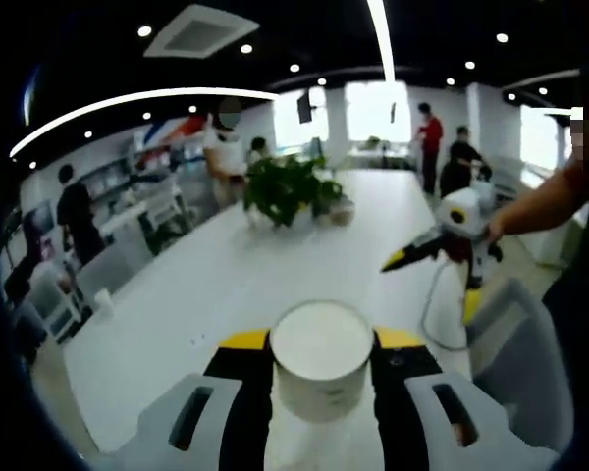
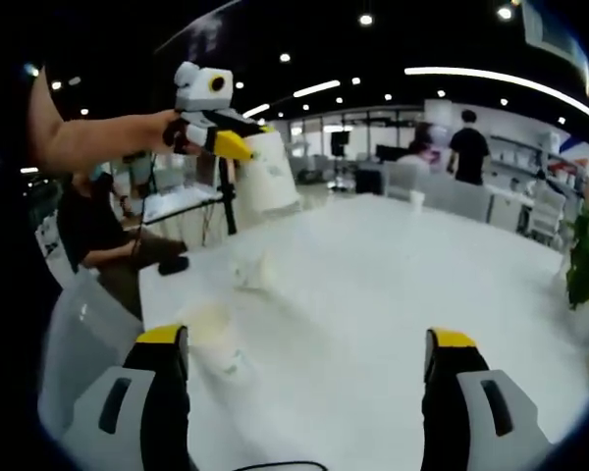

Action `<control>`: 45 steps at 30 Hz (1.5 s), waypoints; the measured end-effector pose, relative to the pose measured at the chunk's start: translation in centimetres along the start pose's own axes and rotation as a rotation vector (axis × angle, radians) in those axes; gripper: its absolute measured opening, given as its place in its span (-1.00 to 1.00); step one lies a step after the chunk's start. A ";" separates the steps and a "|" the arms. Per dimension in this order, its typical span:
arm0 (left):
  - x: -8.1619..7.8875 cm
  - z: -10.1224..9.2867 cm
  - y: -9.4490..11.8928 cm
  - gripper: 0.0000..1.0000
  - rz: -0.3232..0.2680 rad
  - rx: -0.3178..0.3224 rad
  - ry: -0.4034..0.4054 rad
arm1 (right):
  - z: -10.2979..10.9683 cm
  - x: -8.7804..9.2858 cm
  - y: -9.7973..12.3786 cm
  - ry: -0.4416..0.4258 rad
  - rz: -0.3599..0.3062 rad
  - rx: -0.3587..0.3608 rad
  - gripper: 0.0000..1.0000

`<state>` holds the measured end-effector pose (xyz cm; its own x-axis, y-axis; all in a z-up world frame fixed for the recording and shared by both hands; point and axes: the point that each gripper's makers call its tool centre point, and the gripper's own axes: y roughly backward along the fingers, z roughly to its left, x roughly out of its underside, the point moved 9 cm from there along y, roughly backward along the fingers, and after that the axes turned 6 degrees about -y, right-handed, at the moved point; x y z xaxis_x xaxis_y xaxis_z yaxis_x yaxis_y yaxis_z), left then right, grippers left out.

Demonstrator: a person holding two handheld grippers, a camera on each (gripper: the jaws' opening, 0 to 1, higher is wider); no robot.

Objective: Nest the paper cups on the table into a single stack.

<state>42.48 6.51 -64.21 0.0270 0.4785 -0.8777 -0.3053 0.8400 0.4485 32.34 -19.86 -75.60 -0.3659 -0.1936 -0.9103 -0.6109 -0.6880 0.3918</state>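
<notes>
Paper cup (image 1: 322, 359) gripped in left tongs (image 1: 322, 343) over long white table (image 1: 236, 285), right tongs (image 2: 307, 345) parted

Materials & finishes: mostly white, smooth, some gloss.

Tabletop (image 1: 226, 285) looks like smooth white laminate w/ a soft sheen; it picks up faint reflections in the right gripper view. Paper cup (image 1: 322, 358) is matt white, plain paper, thin rolled rim, no print visible. Left gripper (image 1: 322, 345): jaws look like matt black plastic w/ yellow plastic tips, grey-white moulded plastic shells behind. Right gripper (image 2: 308, 343) has the same build: black jaws, yellow tips, pale plastic bodies. Crumpled cup (image 2: 254, 272) on the tabletop is dull white paper, creased. Plant (image 1: 287, 188) has glossy green leaves. Ceiling is dark, matt.
</notes>
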 end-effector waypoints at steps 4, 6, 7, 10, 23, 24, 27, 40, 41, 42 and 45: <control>-0.5 -0.8 0.1 -0.26 -0.007 0.021 -0.010 | 0.1 -0.2 -0.1 0.006 -0.005 -0.002 0.97; -0.7 -1.2 0.1 -0.26 -0.008 0.033 -0.014 | 0.2 -0.3 -0.2 0.008 -0.007 -0.005 0.97; -0.7 -1.3 0.1 -0.26 -0.008 0.035 -0.016 | 0.2 -0.3 -0.2 0.009 -0.007 -0.005 0.97; -1.2 -2.1 0.3 -0.26 -0.010 0.059 -0.034 | 0.3 -0.3 -0.2 0.012 -0.009 -0.008 0.97; -2.7 -3.9 0.8 -0.26 -0.032 0.104 -0.059 | 0.8 -1.0 -0.5 0.023 -0.020 -0.021 0.98; -2.7 -4.0 0.8 -0.26 -0.033 0.106 -0.061 | 0.7 -1.0 -0.5 0.022 -0.021 -0.022 0.98; -2.7 -4.2 0.8 -0.26 -0.034 0.113 -0.060 | 0.7 -1.0 -0.4 0.022 -0.023 -0.023 0.98; -1.8 -5.2 1.4 -0.26 -0.111 0.092 -0.030 | 1.8 -2.8 -0.2 0.027 -0.086 -0.055 0.95; -1.7 -5.3 1.4 -0.26 -0.119 0.088 -0.031 | 1.9 -3.1 -0.2 0.028 -0.096 -0.061 0.95; -1.6 -5.4 1.5 -0.26 -0.129 0.082 -0.033 | 2.1 -3.5 -0.2 0.028 -0.111 -0.069 0.94; -1.5 -5.8 1.8 -0.26 -0.157 0.068 -0.028 | 2.5 -4.3 -0.2 0.031 -0.126 -0.082 0.91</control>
<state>36.33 5.78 -63.03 0.0965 0.3458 -0.9333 -0.2302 0.9200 0.3171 32.27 -17.14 -71.47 -0.2671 -0.1225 -0.9558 -0.5912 -0.7625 0.2629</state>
